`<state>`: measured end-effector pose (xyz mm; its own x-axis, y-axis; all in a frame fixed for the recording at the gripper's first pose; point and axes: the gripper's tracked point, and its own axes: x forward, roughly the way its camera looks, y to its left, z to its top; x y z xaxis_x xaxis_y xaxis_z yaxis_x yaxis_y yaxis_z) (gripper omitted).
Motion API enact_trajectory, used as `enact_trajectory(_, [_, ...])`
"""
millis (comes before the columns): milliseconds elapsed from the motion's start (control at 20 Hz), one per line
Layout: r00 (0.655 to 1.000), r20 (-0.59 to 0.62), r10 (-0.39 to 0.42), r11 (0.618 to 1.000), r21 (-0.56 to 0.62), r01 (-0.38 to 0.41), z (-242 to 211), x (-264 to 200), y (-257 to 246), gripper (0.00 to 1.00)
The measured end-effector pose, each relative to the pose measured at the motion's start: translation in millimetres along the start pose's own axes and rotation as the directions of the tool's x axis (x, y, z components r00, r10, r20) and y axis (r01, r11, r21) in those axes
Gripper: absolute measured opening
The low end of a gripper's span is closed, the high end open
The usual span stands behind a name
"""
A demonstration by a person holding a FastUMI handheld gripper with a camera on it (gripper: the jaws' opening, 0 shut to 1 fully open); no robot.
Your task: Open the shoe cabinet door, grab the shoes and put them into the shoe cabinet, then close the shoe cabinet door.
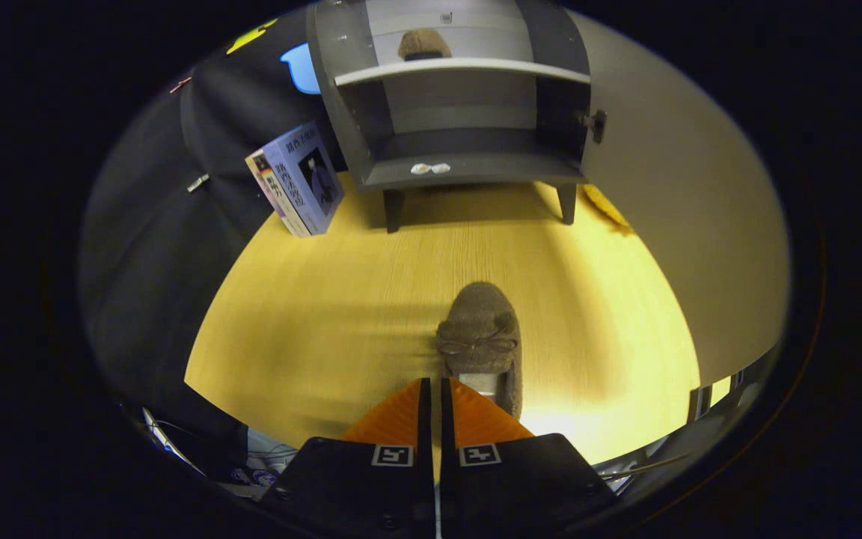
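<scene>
I have the claw (435, 383) with its two orange fingers (393, 419) drawn together, only a thin slit between them and nothing held. Just ahead of the tips lies a brown fuzzy shoe (482, 337) on the yellow wood counter (311, 329), toe pointing away from me toward the shoe cabinet (468, 105), its heel opening right at the right finger's tip. I cannot tell whether the finger touches the heel or only overlaps it from this angle.

The cabinet stands well beyond the shoe with its door (670, 172) swung open to the right. A second brown shoe (423, 45) already sits on the upper shelf (461, 69); the lower bay looks free apart from two small white bits (431, 168) on its front lip.

My worries from here, as I judge them:
- With the fingers together I cannot take the shoe; if I push forward like this I will only shove it along the counter, likely skewing it.
- The shoe is soft and fuzzy, so a pinch on the heel rim alone may let it sag or slip free on the carry.
- The shoe sits slightly right of the fingers' line, so opening without re-centring could put one finger down on the upper.
- The book (298, 180) leaning by the cabinet's left side and the open door on the right narrow my approach; a wide swing could knock either.
</scene>
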<state>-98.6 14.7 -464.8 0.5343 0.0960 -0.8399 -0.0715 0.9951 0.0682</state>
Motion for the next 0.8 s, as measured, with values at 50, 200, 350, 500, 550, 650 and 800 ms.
enact_trajectory(50, [1.0, -0.004, 0.011, 1.0, 0.005, -0.011, -2.8, 9.6, 1.9, 0.08])
enact_trajectory(200, [1.0, 0.002, 0.013, 1.0, 0.001, -0.013, -7.6, 28.3, -0.7, 0.08])
enact_trajectory(350, [1.0, 0.011, -0.017, 1.0, -0.006, 0.017, -8.3, 34.6, -7.9, 0.08])
enact_trajectory(500, [1.0, 0.01, -0.022, 1.0, 0.015, 0.022, -10.5, 36.3, -10.4, 0.08])
enact_trajectory(550, [1.0, -0.004, -0.02, 1.0, 0.014, 0.02, -14.7, 38.2, -10.3, 0.08])
enact_trajectory(650, [1.0, -0.022, -0.021, 1.0, 0.012, 0.021, -17.7, 43.0, -10.8, 0.09])
enact_trajectory(800, [1.0, -0.01, -0.022, 1.0, 0.015, 0.022, -14.6, 43.2, -10.7, 0.18])
